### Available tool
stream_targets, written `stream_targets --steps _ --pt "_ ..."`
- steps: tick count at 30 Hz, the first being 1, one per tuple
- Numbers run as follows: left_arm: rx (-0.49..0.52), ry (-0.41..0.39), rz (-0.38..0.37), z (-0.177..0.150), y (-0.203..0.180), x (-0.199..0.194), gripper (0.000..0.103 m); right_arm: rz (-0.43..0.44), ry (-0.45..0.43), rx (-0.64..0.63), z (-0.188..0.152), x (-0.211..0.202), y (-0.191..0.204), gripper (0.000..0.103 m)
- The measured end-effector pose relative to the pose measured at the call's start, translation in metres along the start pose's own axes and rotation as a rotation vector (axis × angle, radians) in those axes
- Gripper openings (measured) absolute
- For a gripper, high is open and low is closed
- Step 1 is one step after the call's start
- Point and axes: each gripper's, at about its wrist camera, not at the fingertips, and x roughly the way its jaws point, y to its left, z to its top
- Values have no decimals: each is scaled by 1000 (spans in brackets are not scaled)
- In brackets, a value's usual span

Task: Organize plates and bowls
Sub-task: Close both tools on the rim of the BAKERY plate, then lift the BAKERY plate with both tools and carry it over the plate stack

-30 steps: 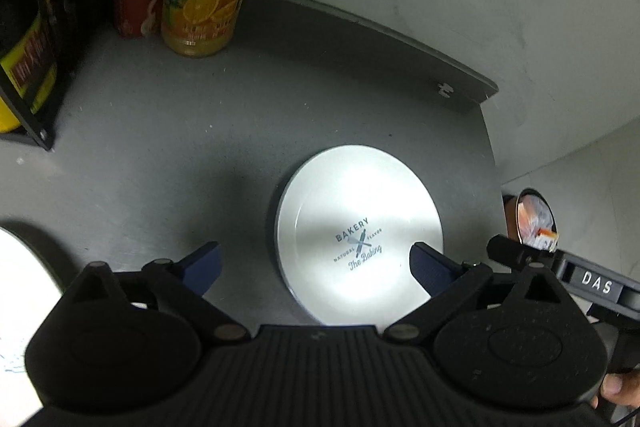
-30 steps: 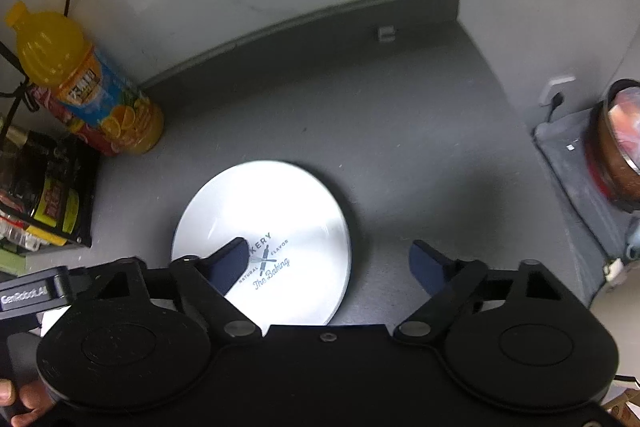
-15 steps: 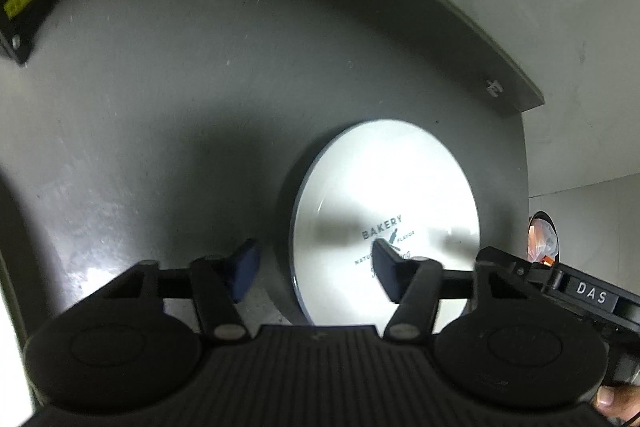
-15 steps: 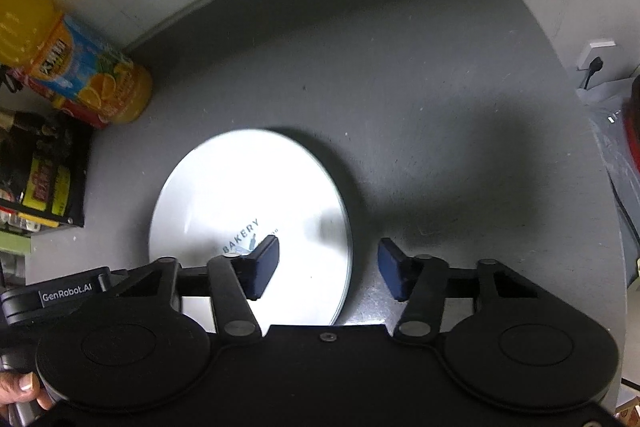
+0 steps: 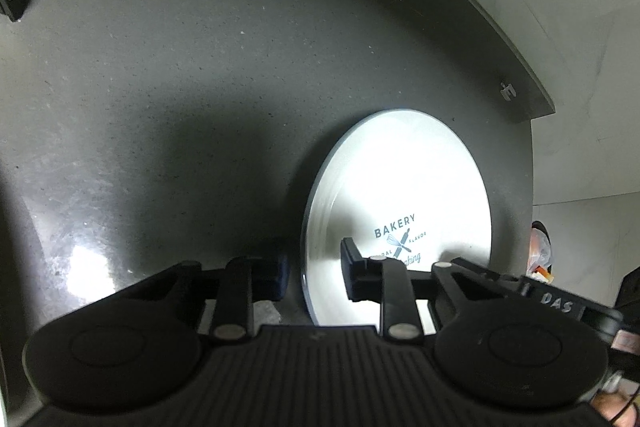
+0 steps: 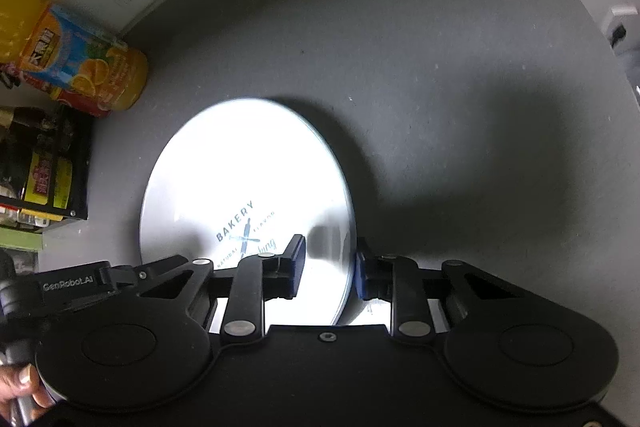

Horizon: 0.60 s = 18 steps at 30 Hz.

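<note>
A: On the grey counter [image 5: 168, 75], toward its right end, the plate [image 5: 404, 171] is lying flat, with one rim straddled by each gripper. Which step is judged to be in hand?

B: The grasp, it would seem. The left gripper [image 5: 314, 273] is set over the plate's left rim, one finger outside on the counter and the other above the face near the print; its jaws are closing, and the rim is between them. Whether the pads are pressing yet cannot be told.

A: And the right gripper [image 6: 330, 269]?

B: The opposite rim is bracketed in the same way, one blue pad over the face, the other just outside the edge. Those jaws are closing too, with a narrow gap seen between the inner pad and the rim.

A: What is called for next?

B: Both grips would need to be finished before any lift, and the lift kept level, since a thin, smooth rim could slip if one side is raised first.

A: How is the plate described?

B: It is round, white and shallow, glossy enough to be washed out by glare, with a dark "BAKERY" emblem printed off-centre. No bowl is seen.

A: And around it?

B: An orange juice bottle [image 6: 86, 63] is stood by the back wall, with a dark rack of packets [image 6: 44, 171] beside it, both well apart from the plate.
</note>
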Motion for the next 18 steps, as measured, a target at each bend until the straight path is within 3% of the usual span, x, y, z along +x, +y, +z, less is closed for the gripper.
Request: stream_targets --steps 4,13,18 --pt "-32 16 -9 2 4 0 15 -8 -4 -10 0 -2 -3 14" --pt "0 -18 -44 2 0 -16 11 46 -95 -51 0 -33 6 12" --pt "27 -50 -62 7 -7 -33 11 36 -137 -103 -2 -49 21 12"
